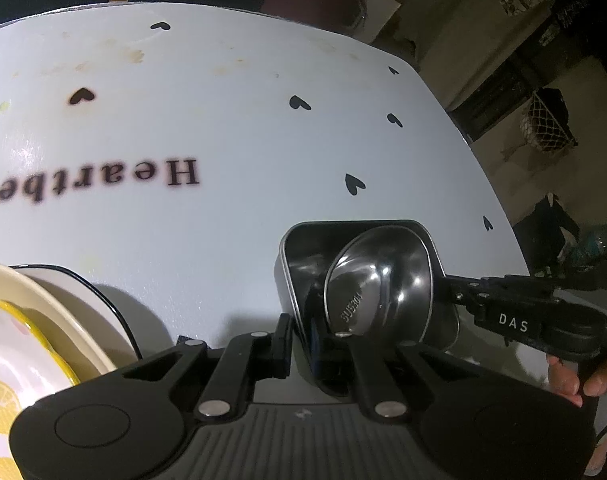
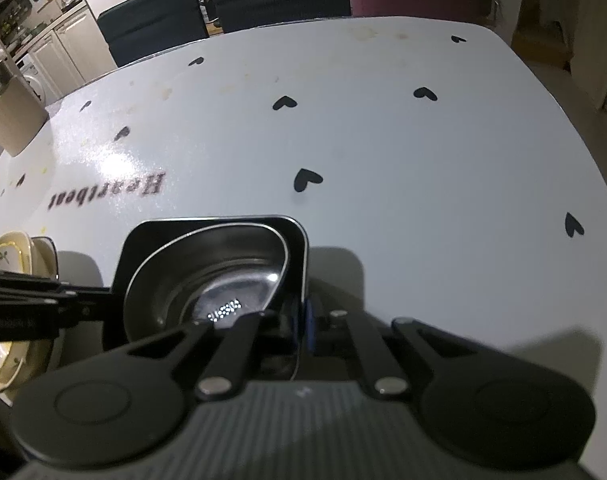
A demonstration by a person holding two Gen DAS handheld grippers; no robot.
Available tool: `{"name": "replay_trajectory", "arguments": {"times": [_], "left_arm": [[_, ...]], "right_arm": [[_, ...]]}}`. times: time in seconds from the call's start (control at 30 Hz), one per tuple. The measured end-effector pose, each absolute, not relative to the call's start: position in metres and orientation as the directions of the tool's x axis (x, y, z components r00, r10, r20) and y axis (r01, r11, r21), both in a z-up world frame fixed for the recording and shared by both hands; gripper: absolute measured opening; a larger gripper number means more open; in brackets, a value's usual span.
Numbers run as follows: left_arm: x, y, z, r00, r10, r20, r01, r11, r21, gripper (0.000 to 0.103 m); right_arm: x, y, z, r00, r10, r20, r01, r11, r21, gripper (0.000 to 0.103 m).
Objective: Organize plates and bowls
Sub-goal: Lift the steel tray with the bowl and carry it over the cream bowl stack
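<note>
Both grippers are clamped on the same steel container point(image 1: 367, 280) — a dark squarish tin with a shiny rounded steel bowl point(image 1: 379, 280) nested inside it. It sits (or hangs just above, hard to say) at the near edge of the white table point(image 1: 223, 140) with the black hearts and the "Heartbeat" lettering.

The left gripper point(image 1: 315, 336) has its fingers closed down narrow across the tin's near wall, one finger outside and one inside. The right gripper point(image 2: 299, 320) does the same on the opposite side, pinching the wall next to the blue pad. My guess is the two-sided grip is there to keep the nested pair level, so the inner bowl doesn't slide or rattle while it's carried or set down. One pinch on a thin wall would let it tip.

The stack of plates point(image 1: 43, 320) is just to the left of the tin: a cream one over a black-rimmed one, plus a yellow-edged plate with lemon prints nearest the left camera.

What I can't make out:
- Whether the tin's bottom is touching the table — both gripper bodies block that.
- How many plates are in the stack (cut off by the frame edge and by the left gripper's body).
- Whether each gripper pinches only the tin's wall or the bowl's rim too.
- The stamped text in the bowl, which is too glary to read properly.
</note>
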State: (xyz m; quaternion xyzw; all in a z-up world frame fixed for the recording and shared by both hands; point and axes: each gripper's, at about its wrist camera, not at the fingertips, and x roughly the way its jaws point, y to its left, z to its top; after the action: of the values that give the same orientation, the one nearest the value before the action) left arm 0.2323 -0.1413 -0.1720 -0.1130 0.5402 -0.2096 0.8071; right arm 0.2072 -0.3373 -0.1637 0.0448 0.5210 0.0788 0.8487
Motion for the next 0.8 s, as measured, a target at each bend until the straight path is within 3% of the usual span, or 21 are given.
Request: {"name": "replay_trajectory", "arguments": {"times": [0.8], "left_arm": [[0.236,-0.138,-0.173,0.371,-0.475,-0.798,0.168,0.88,-0.445,0.005]], "right_arm": [[0.199,-0.347,-0.156,0.442,0.202,-0.874,-0.028,0.977,0.211,0.007]]}}
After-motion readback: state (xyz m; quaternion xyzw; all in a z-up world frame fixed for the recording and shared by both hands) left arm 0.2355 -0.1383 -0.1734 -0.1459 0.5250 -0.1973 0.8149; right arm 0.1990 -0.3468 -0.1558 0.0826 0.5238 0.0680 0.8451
